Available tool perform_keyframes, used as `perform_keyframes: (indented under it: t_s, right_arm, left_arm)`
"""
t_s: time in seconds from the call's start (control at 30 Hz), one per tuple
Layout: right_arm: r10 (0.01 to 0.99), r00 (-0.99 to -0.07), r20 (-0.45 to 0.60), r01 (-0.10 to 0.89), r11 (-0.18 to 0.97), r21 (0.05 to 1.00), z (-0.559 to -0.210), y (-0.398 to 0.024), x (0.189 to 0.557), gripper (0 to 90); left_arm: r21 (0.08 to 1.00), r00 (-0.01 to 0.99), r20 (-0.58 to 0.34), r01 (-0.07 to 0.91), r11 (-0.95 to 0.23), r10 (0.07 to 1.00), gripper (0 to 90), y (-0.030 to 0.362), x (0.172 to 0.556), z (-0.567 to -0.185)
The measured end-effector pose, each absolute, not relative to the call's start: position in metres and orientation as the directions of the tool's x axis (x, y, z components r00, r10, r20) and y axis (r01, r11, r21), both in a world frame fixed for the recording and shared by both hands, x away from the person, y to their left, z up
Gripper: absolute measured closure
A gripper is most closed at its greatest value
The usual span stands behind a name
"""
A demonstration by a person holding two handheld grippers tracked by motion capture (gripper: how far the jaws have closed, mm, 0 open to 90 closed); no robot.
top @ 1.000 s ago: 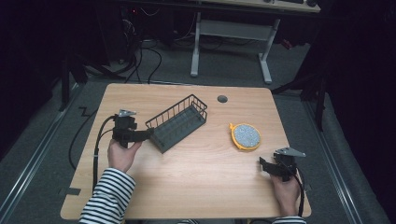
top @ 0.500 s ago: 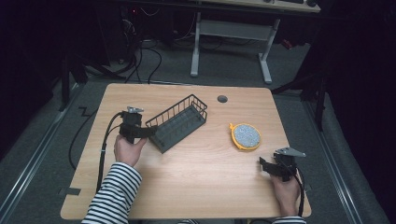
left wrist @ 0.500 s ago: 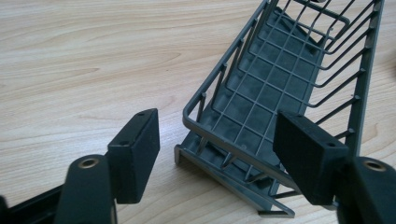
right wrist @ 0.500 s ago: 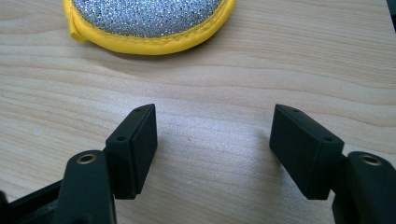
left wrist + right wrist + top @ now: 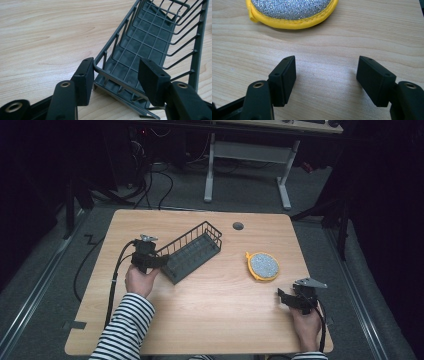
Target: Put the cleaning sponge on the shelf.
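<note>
Moved since the earlier frames: left gripper [image 5: 161,261], now up against the near end of the dark grey wire basket [image 5: 192,251], where before it stood just short of it; basket and right gripper [image 5: 281,296] unchanged in place.

Item 1. Dark grey wire basket [image 5: 152,40], long and rectangular, lying at a slant on the light wooden table [image 5: 215,320], left of centre.

Item 2. Left gripper [image 5: 116,80], jaws apart, straddling the basket's near end rail; left pad [image 5: 85,80] touching the rail's corner, right pad not seen to touch.

Item 3. Round scouring pad, silver mesh with yellow rim [image 5: 263,266], flat on the table, right of centre, well apart from the basket.

Item 4. Right gripper [image 5: 325,80], jaws wide apart over bare wood, holding nothing, near the table's front right corner; scouring pad [image 5: 292,11] ahead of it, not touching.
</note>
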State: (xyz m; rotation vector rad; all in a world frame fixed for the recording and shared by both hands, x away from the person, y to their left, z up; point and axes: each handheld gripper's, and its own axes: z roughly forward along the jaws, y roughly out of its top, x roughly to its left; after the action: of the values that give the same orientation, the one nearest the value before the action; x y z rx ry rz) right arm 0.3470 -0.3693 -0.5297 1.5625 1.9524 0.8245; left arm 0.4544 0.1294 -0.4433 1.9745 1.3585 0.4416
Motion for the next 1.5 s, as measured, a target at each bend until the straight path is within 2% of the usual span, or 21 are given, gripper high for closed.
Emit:
perform_keyframes:
  t_s: [0.6,0.93,1.5]
  right_arm:
    - [0.977,-0.214,-0.013,0.672,0.157,0.724,-0.530,-0.369,0.347,32.3]
    - [0.977,-0.214,-0.013,0.672,0.157,0.724,-0.530,-0.369,0.347,32.3]
    - [0.977,-0.214,-0.016,0.672,0.159,0.723,-0.530,-0.369,0.347,32.3]
  left_arm:
    - [0.712,0.432,-0.100,0.660,-0.239,0.896,51.0,0.124,0.443,-0.444]
    - [0.710,0.509,-0.085,0.634,-0.306,0.857,52.8,0.116,0.431,-0.444]
    - [0.714,0.565,-0.104,0.616,-0.334,0.819,52.5,0.107,0.413,-0.444]
